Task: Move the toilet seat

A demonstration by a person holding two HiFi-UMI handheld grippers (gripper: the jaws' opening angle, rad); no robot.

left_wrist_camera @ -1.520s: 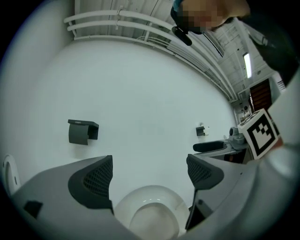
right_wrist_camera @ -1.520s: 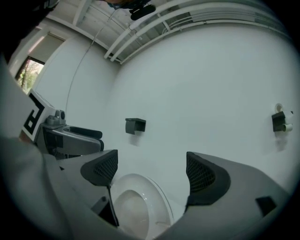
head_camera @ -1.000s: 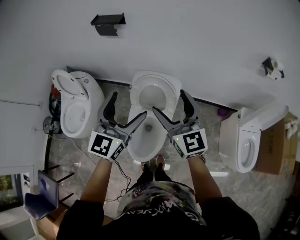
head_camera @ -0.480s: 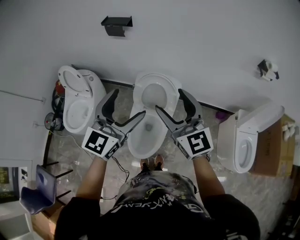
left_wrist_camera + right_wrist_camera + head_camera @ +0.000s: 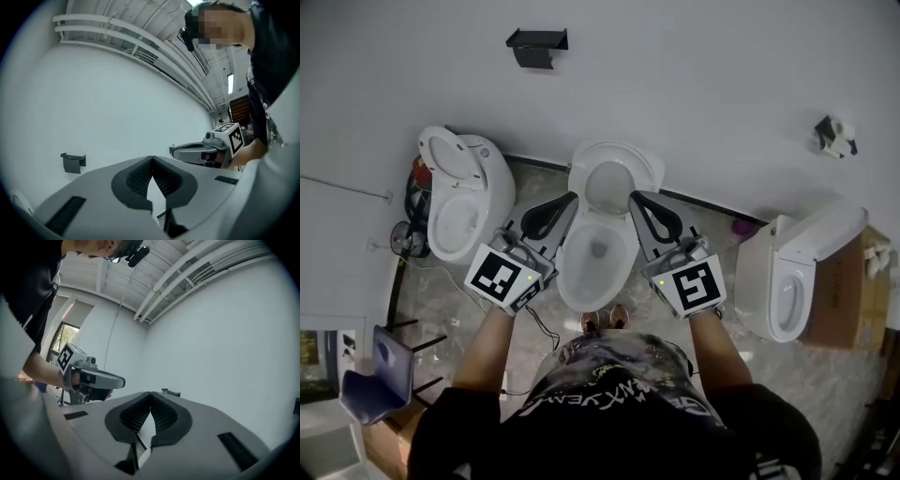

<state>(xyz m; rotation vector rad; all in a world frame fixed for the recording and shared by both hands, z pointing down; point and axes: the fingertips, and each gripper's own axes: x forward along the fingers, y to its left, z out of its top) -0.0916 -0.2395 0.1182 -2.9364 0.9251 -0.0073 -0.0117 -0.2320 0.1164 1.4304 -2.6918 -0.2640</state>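
Left tongs (image 5: 568,200), right tongs (image 5: 636,197): both just snapped closed, nothing between, flanking middle toilet (image 5: 579,281). Toilet seat (image 5: 642,171) looks tipped up at back, between tips. Likely rigid plastic, light, slick, hinged; pinch front rim, swing gently.

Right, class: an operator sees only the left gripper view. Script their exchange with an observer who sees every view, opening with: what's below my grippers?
Observer: The middle toilet of three; the left gripper and right gripper flank its bowl from above.
Operator: Is its seat down?
Observer: No, the seat looks raised against the wall.
Operator: Has the right gripper got anything?
Observer: No. Like the left, its jaws have just been closing and meet on nothing.
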